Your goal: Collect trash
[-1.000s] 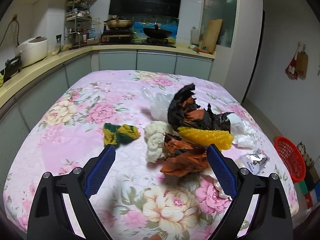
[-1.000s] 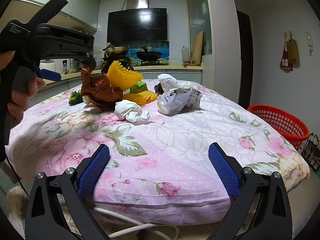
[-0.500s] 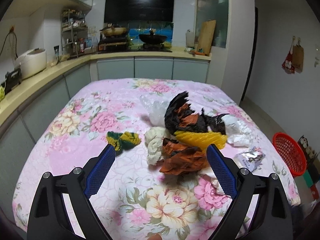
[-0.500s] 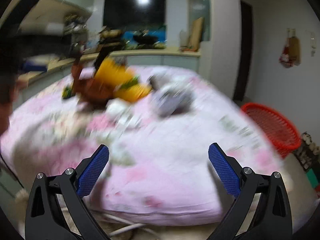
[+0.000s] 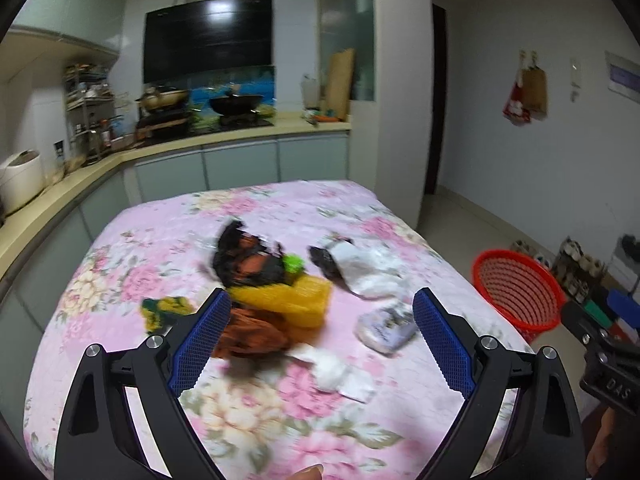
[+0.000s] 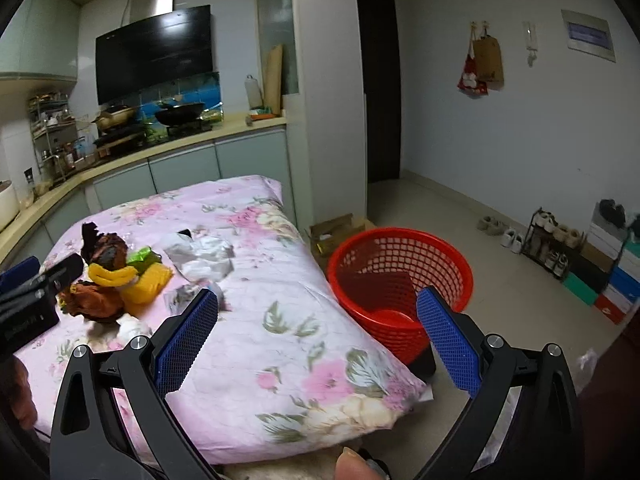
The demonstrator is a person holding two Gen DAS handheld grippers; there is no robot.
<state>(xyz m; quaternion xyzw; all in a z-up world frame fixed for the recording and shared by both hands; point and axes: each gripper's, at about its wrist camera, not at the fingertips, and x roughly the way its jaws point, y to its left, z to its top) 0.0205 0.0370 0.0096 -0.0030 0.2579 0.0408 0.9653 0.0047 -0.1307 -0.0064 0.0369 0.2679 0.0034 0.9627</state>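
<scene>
On the pink floral tabletop (image 5: 168,240) the trash lies in a loose pile near the middle, and none of it is in either gripper. The left gripper (image 5: 320,336) hovers above the near side of the pile with its blue pads spread wide and nothing between them. Seen between its fingers are a brown crumpled wrapper (image 5: 252,332) with a yellow foam net (image 5: 296,300) just behind it, a black and orange wrapper (image 5: 244,260) further back, a white crumpled tissue (image 5: 336,372) nearer, and a small silvery packet (image 5: 386,330) to the right. A green and yellow scrap (image 5: 162,312) sits apart to the left, and a white plastic bag (image 5: 368,268) lies on the far right of the pile.

The right gripper (image 6: 316,332) is likewise wide open and empty, held off the table's right corner and looking toward the red mesh basket (image 6: 400,276) on the floor just beside the table. A dark flat piece seems to lie inside the basket, though what it is I cannot tell.

The step in hand looks like the approach to a first pick. The next move probably calls for lowering the left gripper onto the brown wrapper or the tissue, closing on one piece only, then carrying it right to the basket. The pieces are light and tangled, so a neighbour may drag along.
</scene>
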